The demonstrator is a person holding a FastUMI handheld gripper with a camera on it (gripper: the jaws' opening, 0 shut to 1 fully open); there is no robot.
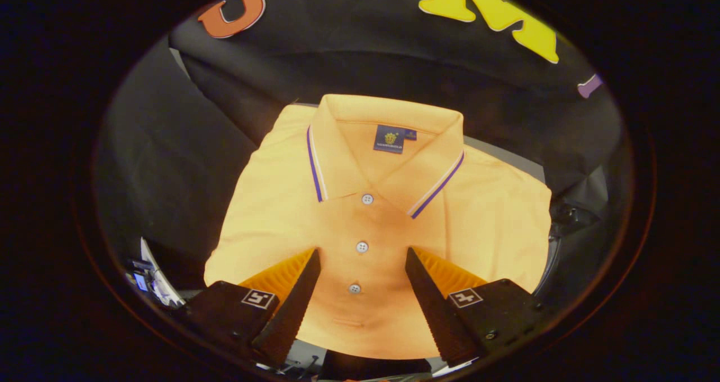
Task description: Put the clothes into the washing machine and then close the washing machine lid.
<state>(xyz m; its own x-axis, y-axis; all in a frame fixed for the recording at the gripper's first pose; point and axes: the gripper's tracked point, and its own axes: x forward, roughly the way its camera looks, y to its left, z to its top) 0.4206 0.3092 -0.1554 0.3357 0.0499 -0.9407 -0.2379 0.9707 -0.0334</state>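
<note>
Directly below, folded polo shirt (371, 219), tool (363, 258) spread wide over its button placket

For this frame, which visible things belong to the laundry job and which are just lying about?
Job: folded orange polo shirt, lying flat; gripper, fingers open over the shirt's button placket.

Lying about: small clutter beside the shirt, too small to identify; dark round rim at the shirt's other side, unclear what it is.

Black cloth wall (360, 72) at the back; small cluttered items (149, 278) at one side
</note>
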